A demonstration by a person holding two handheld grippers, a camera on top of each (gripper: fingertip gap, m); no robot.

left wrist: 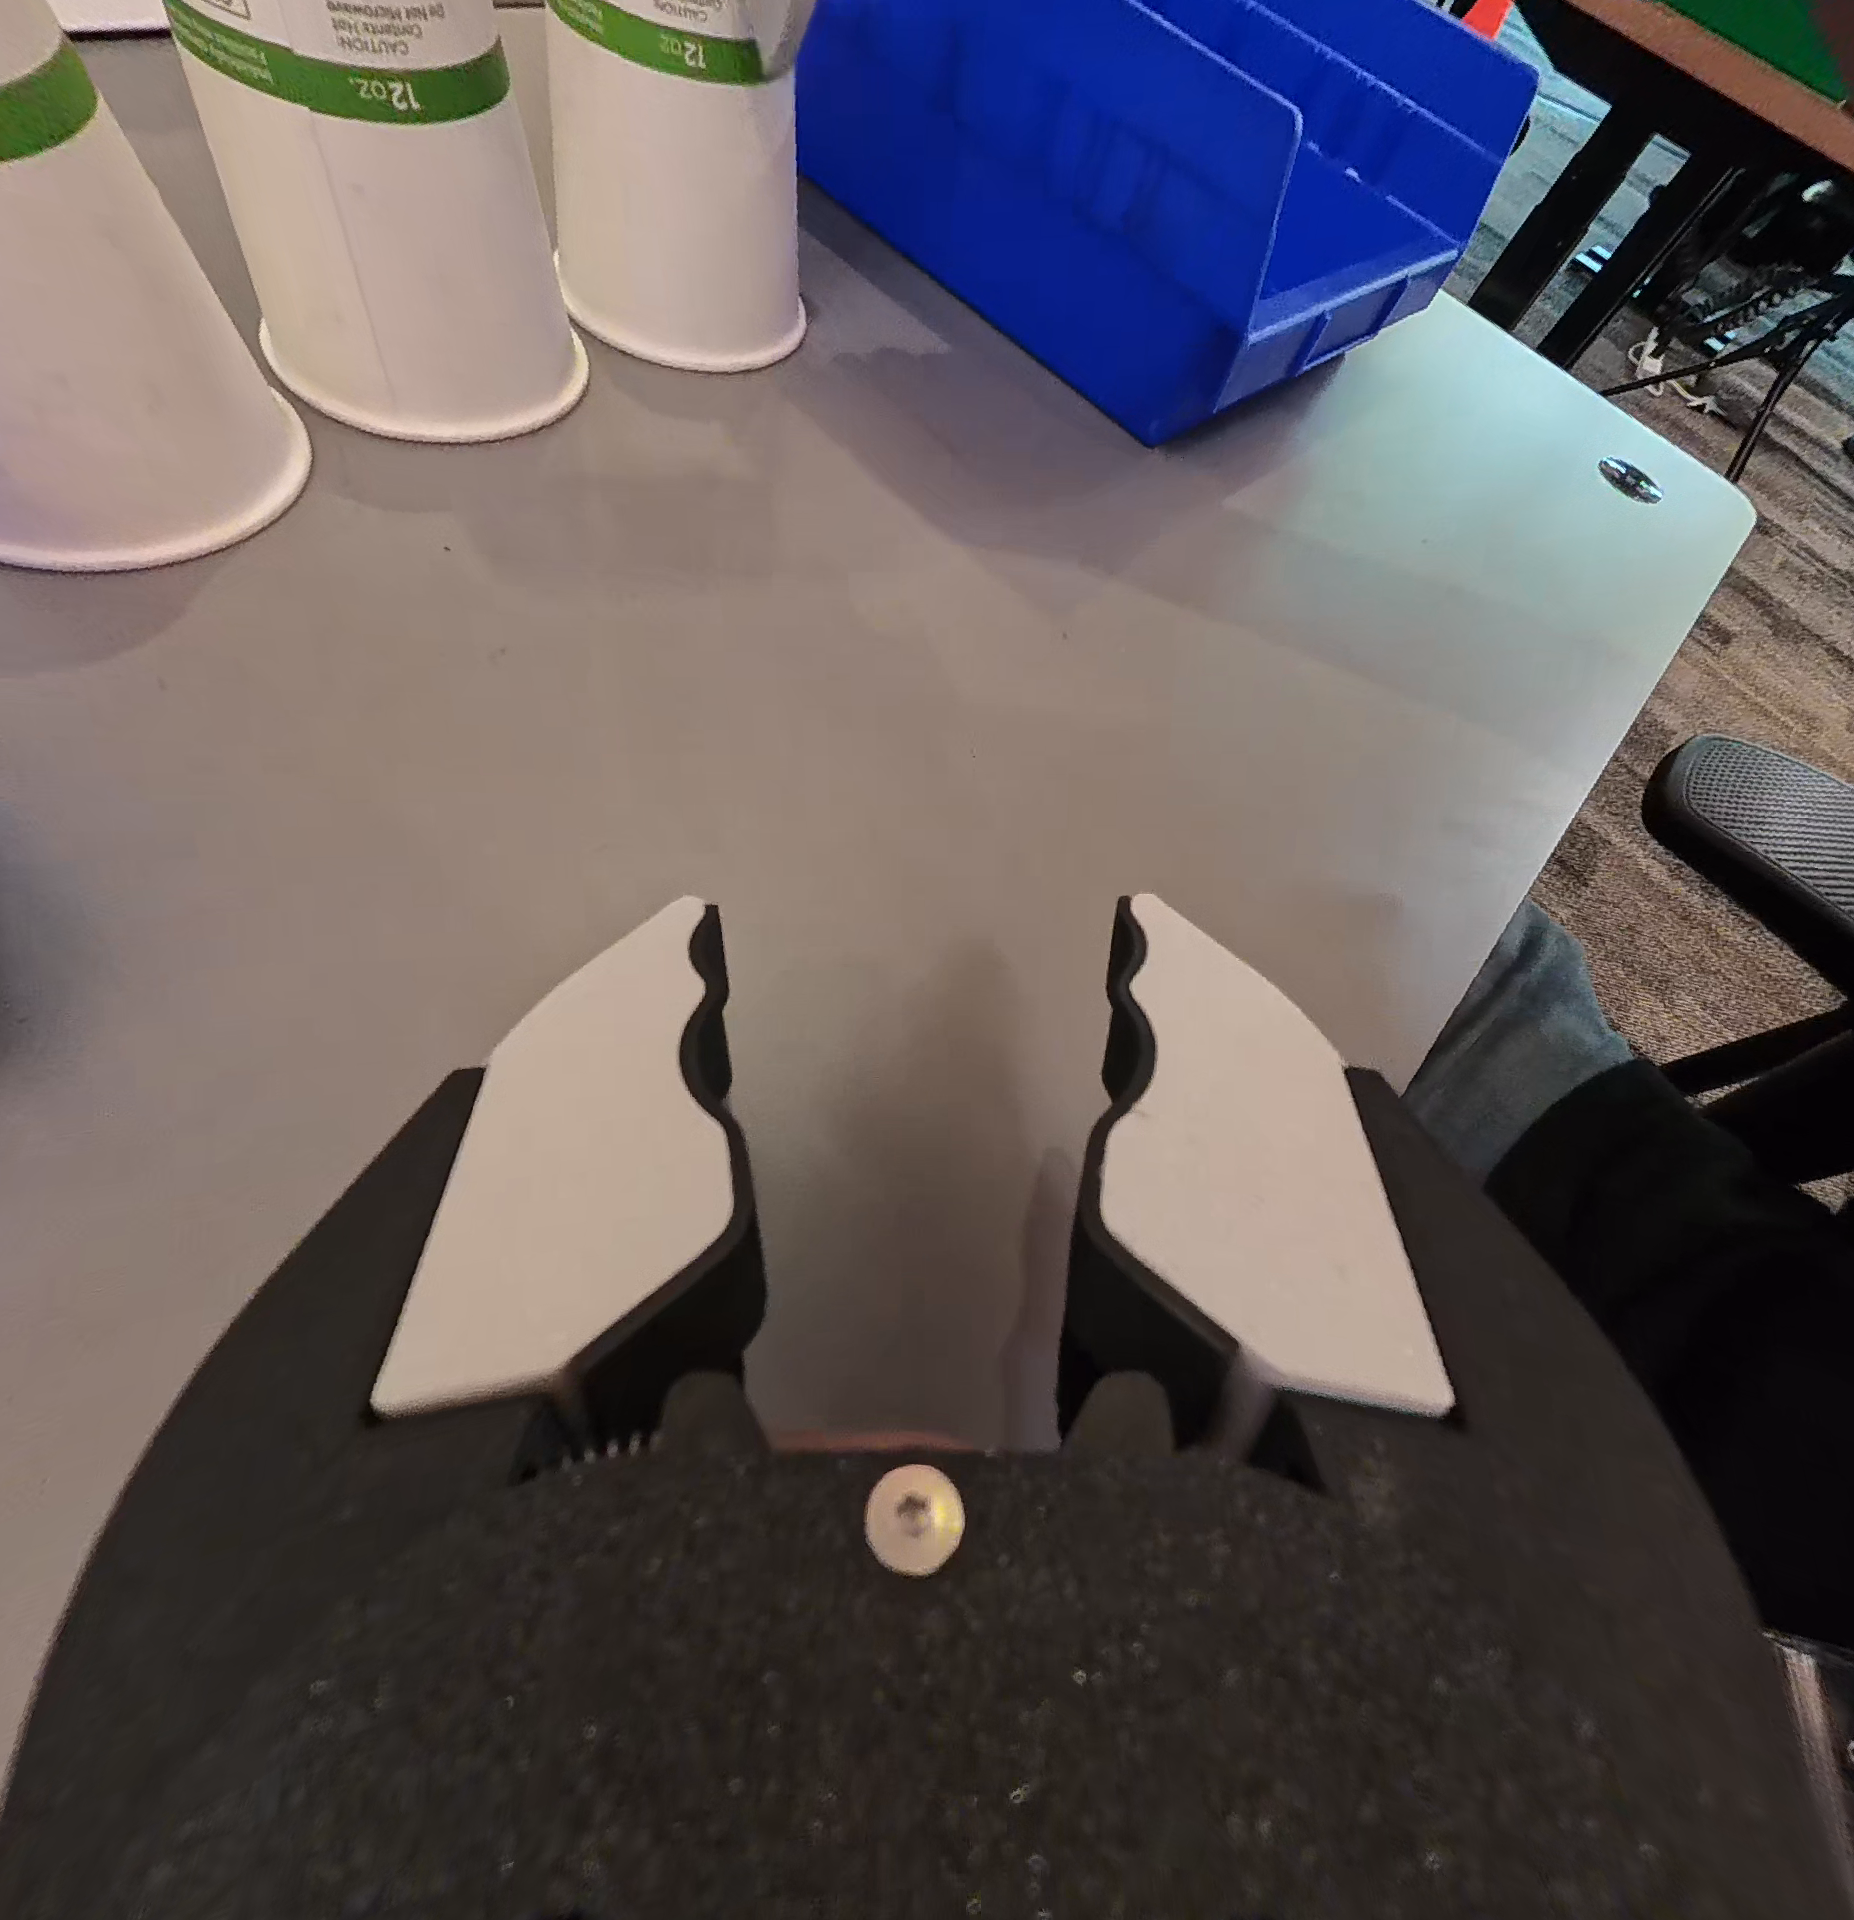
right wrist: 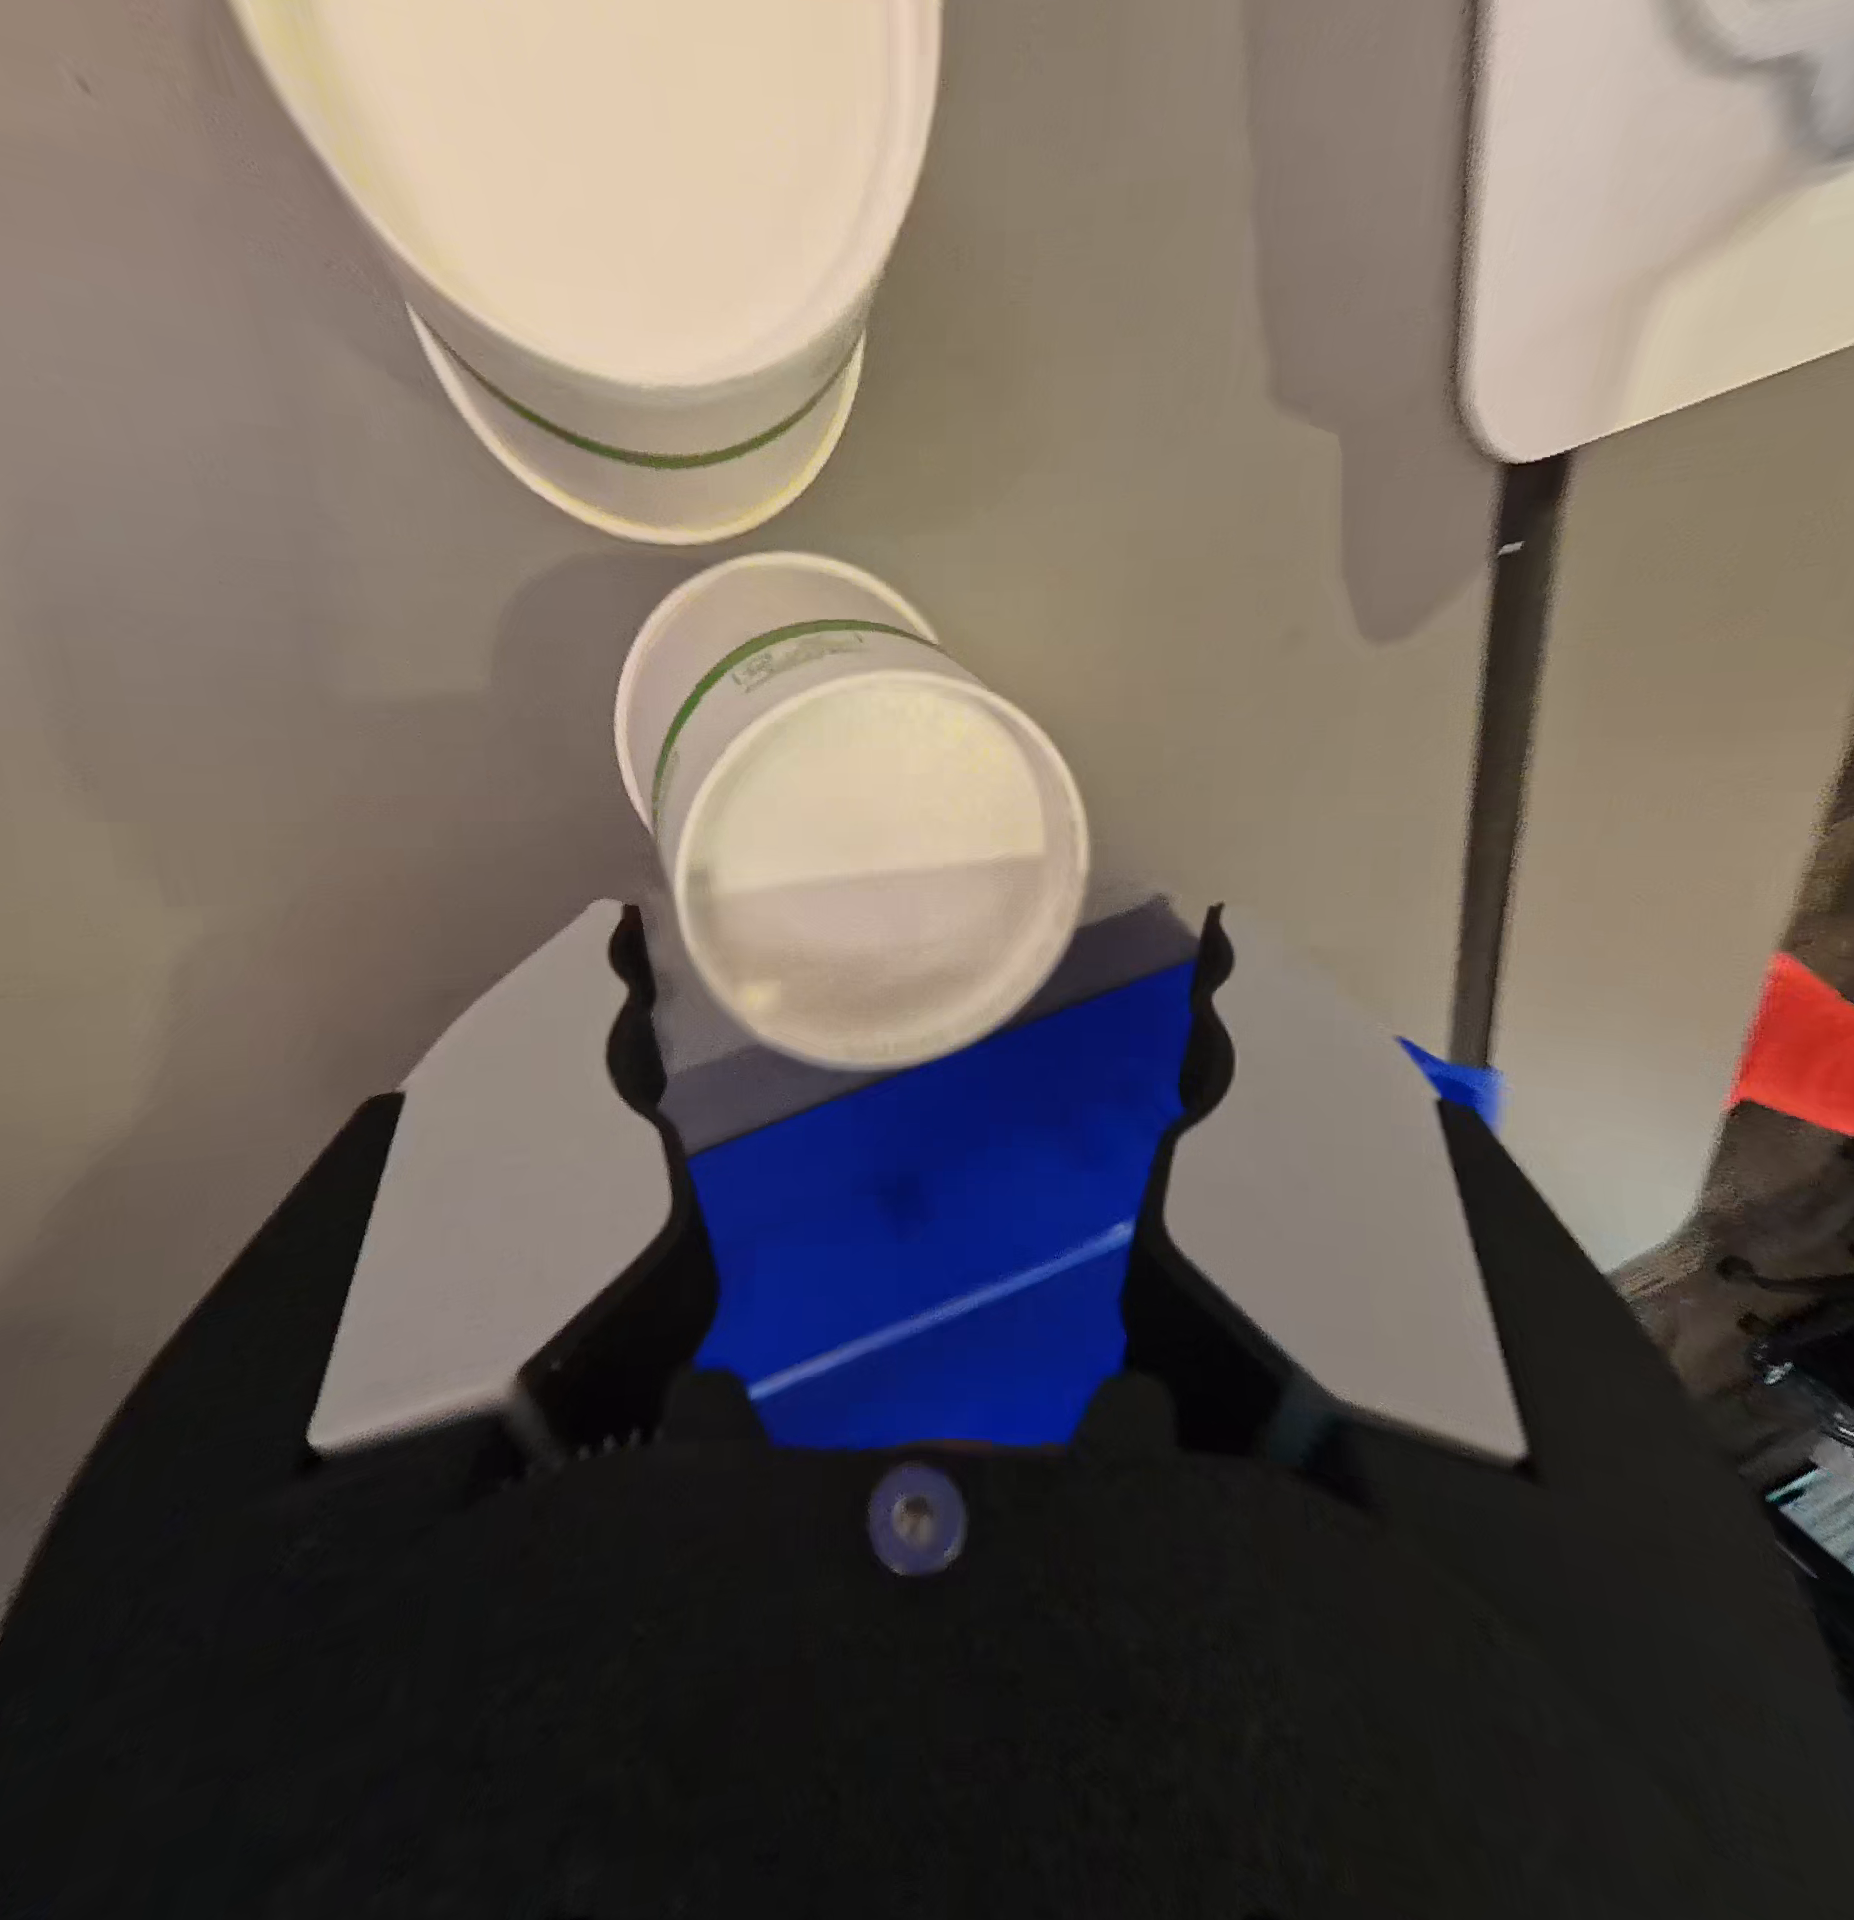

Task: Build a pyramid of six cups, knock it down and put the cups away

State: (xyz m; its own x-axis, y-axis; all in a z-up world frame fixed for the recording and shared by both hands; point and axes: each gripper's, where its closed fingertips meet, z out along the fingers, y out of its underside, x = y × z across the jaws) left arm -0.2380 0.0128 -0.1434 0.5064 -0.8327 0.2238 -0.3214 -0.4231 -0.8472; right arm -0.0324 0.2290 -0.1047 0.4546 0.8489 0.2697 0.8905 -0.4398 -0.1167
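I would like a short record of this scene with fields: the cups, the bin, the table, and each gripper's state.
cups: three white cups with green bands stand upside down in a row; the right wrist view shows two from above
bin: blue bin, right of the row
table: grey table
left gripper: open, empty, over bare table
right gripper: open, empty, above the bin

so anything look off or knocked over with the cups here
Nothing stands out. The three cups on the grey table stand upside down in a neat row beside the blue bin; none looks dented.
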